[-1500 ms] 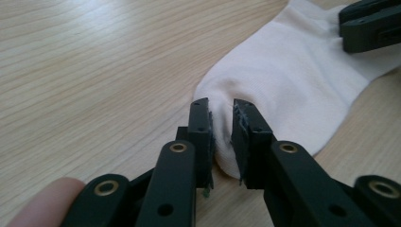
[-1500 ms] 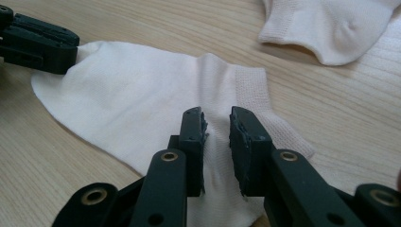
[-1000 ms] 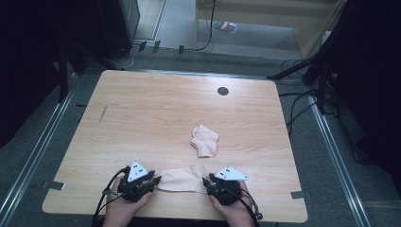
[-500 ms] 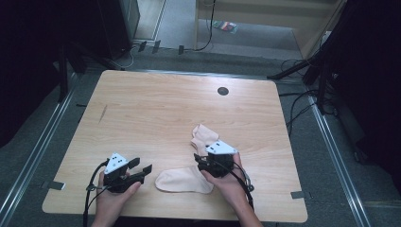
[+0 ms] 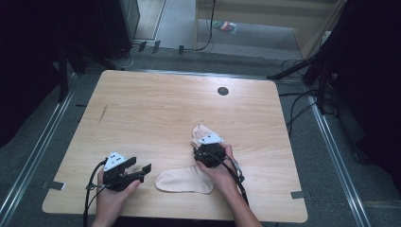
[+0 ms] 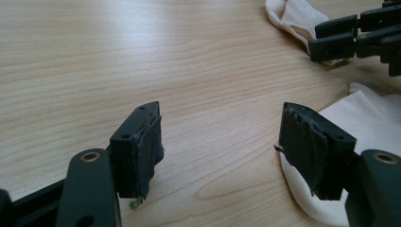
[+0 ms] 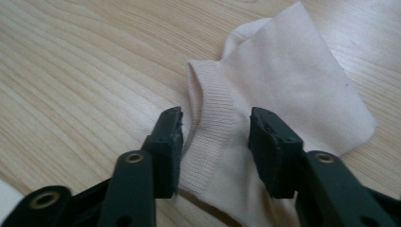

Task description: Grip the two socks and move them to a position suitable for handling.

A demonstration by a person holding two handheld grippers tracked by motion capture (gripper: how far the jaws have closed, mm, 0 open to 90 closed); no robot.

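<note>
Right gripper: the right gripper has its jaws parted, one on each side of the ribbed cuff of the far sock, not closed on it; in the right gripper view the cuff fold lies in the gap between the pads.
Right hand: the right hand comes in from the near edge, forearm angled toward the middle, the gripper pointing away from the person and down at the worktop.
Left gripper: the left gripper is wide open, holding nothing; in the left gripper view bare wood shows between the jaws, and the right-hand jaw stands over the edge of the near sock.
Left hand: the left hand grips from below near the front left corner, the gripper pointing toward the near sock.
Socks: the near sock lies flat between the two hands, close to the front edge; the far sock lies crumpled just beyond it, partly under the right gripper.
Edges: both hands work near the front edge of the worktop.
Open room: the far half and the whole left side of the worktop are bare wood, with a dark round hole near the back edge.
</note>
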